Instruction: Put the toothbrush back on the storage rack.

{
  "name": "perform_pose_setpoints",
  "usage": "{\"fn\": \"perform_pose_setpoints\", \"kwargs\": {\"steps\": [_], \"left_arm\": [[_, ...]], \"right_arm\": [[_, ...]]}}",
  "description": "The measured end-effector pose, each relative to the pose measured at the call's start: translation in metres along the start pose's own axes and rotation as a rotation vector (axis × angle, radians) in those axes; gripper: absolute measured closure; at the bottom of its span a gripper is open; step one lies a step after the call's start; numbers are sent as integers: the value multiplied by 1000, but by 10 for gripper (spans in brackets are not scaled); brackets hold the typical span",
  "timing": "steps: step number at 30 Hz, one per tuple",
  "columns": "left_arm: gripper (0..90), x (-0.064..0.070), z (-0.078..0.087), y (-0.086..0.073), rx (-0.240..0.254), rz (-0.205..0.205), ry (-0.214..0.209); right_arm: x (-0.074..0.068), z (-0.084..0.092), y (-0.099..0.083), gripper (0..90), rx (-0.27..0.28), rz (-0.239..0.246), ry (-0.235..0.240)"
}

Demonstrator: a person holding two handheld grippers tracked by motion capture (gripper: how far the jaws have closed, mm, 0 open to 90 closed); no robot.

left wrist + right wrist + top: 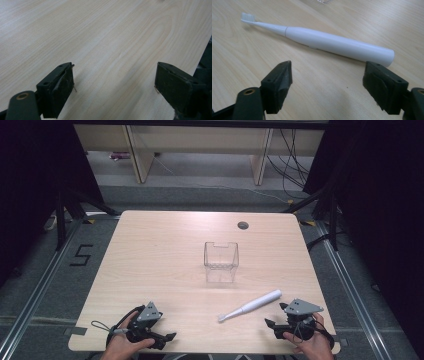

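A white electric toothbrush (252,305) lies flat on the wooden table (165,250), brush head toward the near left. In the right gripper view the toothbrush (329,43) lies just beyond the jaws, apart from them. My right gripper (276,325) rests at the near right edge of the table, open and empty (328,82). Near the front left edge sits my left gripper (167,340), open over bare wood (115,80). A clear plastic container (221,262) stands upright mid-table, behind the toothbrush.
A round cable hole (243,225) sits near the table's far edge. Beyond the table are wooden furniture legs (140,160) and cables on the floor (295,165). A floor mark reading 5 (81,255) lies to the left.
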State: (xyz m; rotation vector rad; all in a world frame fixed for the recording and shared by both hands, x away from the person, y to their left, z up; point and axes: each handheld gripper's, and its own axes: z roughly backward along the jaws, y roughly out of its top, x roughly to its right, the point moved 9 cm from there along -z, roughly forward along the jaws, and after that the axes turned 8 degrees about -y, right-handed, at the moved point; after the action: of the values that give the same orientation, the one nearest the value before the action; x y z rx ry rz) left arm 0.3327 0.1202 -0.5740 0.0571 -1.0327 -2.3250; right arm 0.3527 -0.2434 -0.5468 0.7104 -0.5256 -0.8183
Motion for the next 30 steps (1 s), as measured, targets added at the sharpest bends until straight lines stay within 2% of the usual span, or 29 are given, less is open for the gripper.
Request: {"fn": "perform_pose_setpoints", "kwargs": {"steps": [3,7,8,13,16,17,19,21,30], "left_arm": [[149,0,0,0,-1,-1,0],[149,0,0,0,-1,-1,-1],[149,0,0,0,-2,-1,0],[149,0,0,0,-2,-1,2],[149,-1,-1,-1,-6,0,3],[149,1,-1,0,7,11,-6],[149,0,0,0,-1,3,-3],[149,0,-1,1,12,16,-4],[149,0,-1,1,10,20,-5]], "right_arm": [[0,0,0,243,-4,12,-4],[-3,1,1,227,-4,2,4],[-3,0,2,222,-2,26,8],[-9,-1,3,227,-10,30,29],[-12,-2,4,231,-19,54,34],[-12,-3,5,240,-11,74,38],[-11,-3,6,254,-9,97,36],[-12,-2,6,243,-15,96,40],[-12,-2,13,229,7,116,35]]}}
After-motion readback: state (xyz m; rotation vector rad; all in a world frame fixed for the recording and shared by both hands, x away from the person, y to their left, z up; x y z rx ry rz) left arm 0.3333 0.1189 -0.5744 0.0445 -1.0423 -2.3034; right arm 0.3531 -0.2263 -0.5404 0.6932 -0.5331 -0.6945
